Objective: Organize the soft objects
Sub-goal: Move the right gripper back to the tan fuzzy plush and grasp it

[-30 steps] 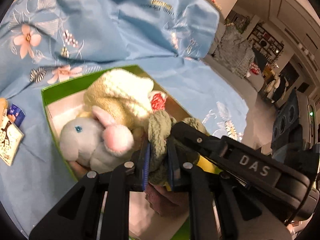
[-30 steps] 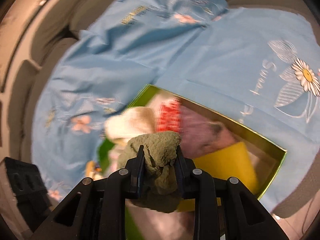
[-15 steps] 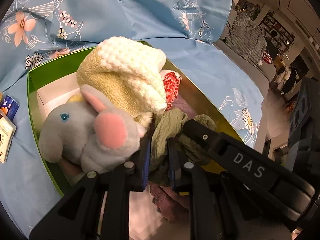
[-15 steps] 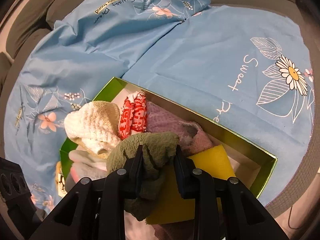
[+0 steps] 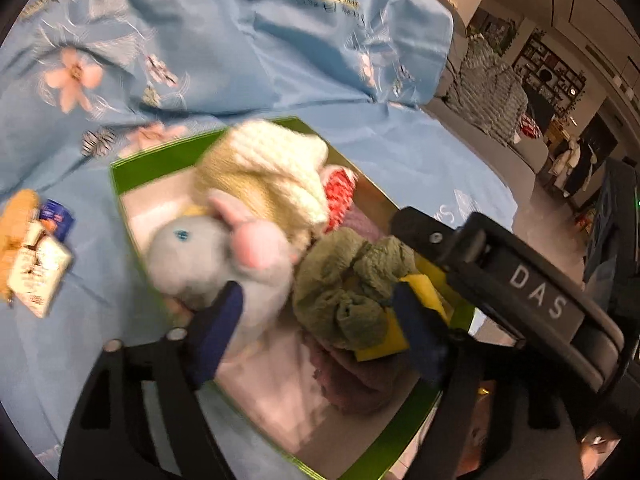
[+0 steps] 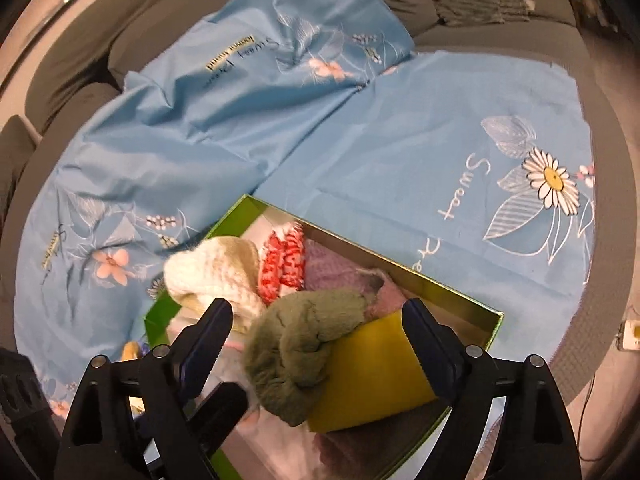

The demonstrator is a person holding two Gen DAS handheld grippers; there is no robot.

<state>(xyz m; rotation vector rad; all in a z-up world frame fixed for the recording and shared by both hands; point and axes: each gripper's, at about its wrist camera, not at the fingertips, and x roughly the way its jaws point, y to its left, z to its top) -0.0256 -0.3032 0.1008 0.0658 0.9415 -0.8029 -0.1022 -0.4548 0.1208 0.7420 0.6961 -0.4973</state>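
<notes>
both tongs, left (image 5: 316, 316) and right (image 6: 316, 336), gape wide over the green sock (image 6: 300, 340), which lies free in the box (image 6: 494, 320). mostly packed; items (image 5: 36, 256) left of it remain.

Occlusions and blur, both wrist views

Left view motion-blurred; small packets (image 5: 38, 268) unreadable. Green box (image 6: 456, 292) near corner cut off by frame edge. Purple knit (image 6: 340, 272) mostly buried under olive cloth (image 6: 296, 356).
</notes>
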